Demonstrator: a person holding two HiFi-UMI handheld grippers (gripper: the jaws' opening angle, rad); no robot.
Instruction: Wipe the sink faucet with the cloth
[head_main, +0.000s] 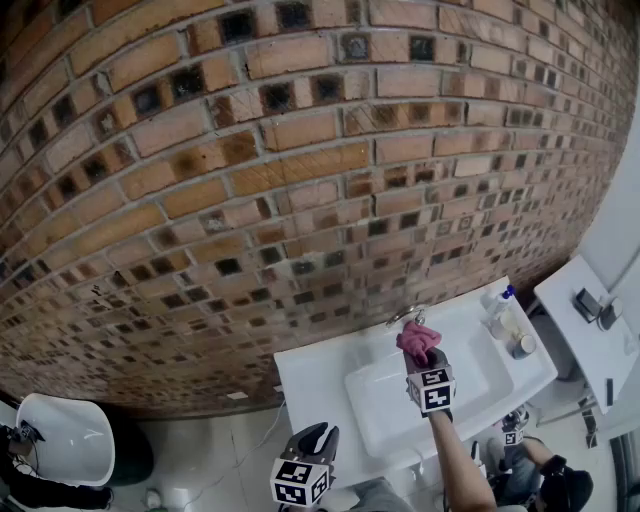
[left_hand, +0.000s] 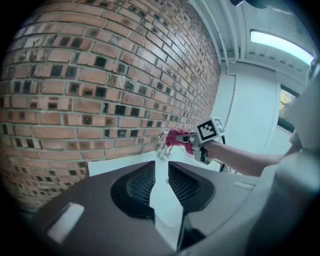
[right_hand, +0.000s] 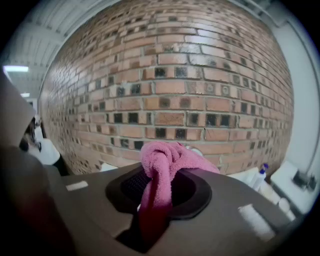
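A chrome faucet (head_main: 405, 318) stands at the back rim of the white sink (head_main: 310, 375), against the brick wall. My right gripper (head_main: 425, 358) is shut on a pink cloth (head_main: 417, 341) and holds it against the faucet's front. In the right gripper view the cloth (right_hand: 165, 160) bunches over the jaws of the right gripper (right_hand: 160, 186), hiding most of the faucet (right_hand: 193, 149). My left gripper (head_main: 318, 435) hangs open and holds nothing at the sink's front left corner. In the left gripper view the left gripper (left_hand: 161, 175) points at the faucet (left_hand: 162, 145), the cloth (left_hand: 176, 137) and the right gripper (left_hand: 184, 142).
A spray bottle (head_main: 497, 308) and a small jar (head_main: 521, 346) stand on the sink's right end. A white side table (head_main: 575, 330) with small items is to the right. A white basin (head_main: 60, 440) sits low at the left. The brick wall (head_main: 300, 150) rises close behind the sink.
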